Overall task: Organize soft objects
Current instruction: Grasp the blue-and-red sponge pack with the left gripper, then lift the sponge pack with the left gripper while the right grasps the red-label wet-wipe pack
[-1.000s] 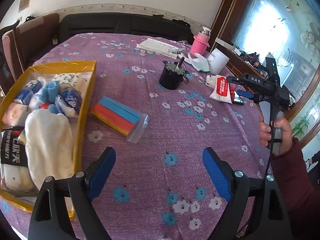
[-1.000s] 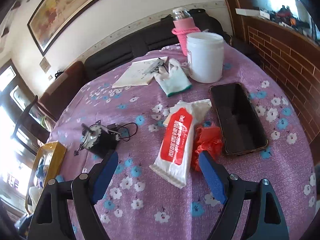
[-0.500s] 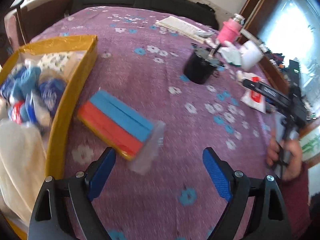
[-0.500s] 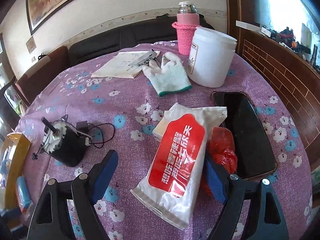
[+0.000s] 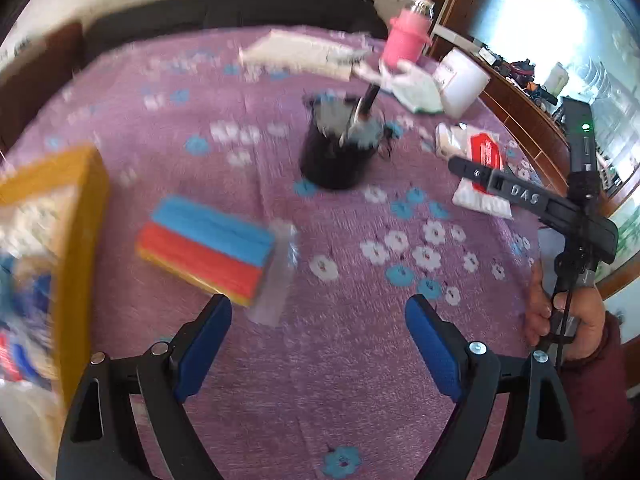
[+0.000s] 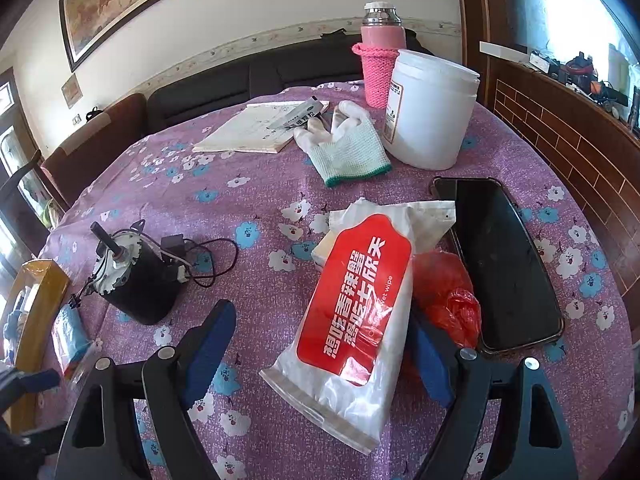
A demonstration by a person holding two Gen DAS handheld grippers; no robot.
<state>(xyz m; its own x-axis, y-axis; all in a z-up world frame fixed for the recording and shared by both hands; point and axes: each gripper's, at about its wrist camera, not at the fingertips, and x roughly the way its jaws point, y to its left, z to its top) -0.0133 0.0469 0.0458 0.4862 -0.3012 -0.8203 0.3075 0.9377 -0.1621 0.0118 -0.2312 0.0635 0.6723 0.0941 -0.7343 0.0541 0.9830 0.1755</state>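
Note:
In the blurred left wrist view a bagged pack of blue, red and yellow cloths [image 5: 210, 246] lies on the purple tablecloth beside the yellow box [image 5: 80, 240] of soft things. My left gripper [image 5: 320, 344] is open, just short of the pack. In the right wrist view my right gripper [image 6: 320, 356] is open with its jaws either side of the white-and-red wet wipe pack [image 6: 356, 304], the pack's near end between the blue pads. A red plastic bag [image 6: 448, 292] lies against the pack. A white glove [image 6: 344, 148] lies further back.
A black motor with a shaft and cable [image 6: 136, 276] stands left of the wipes. A black phone [image 6: 500, 260] lies to the right. A white tub [image 6: 432, 112], a pink flask [image 6: 380, 64] and a booklet [image 6: 260, 128] sit at the back.
My left gripper has swung right and forward toward the cloth pack, with the box sliding out to the left. My right gripper has moved forward so the wipe pack now sits between its jaws.

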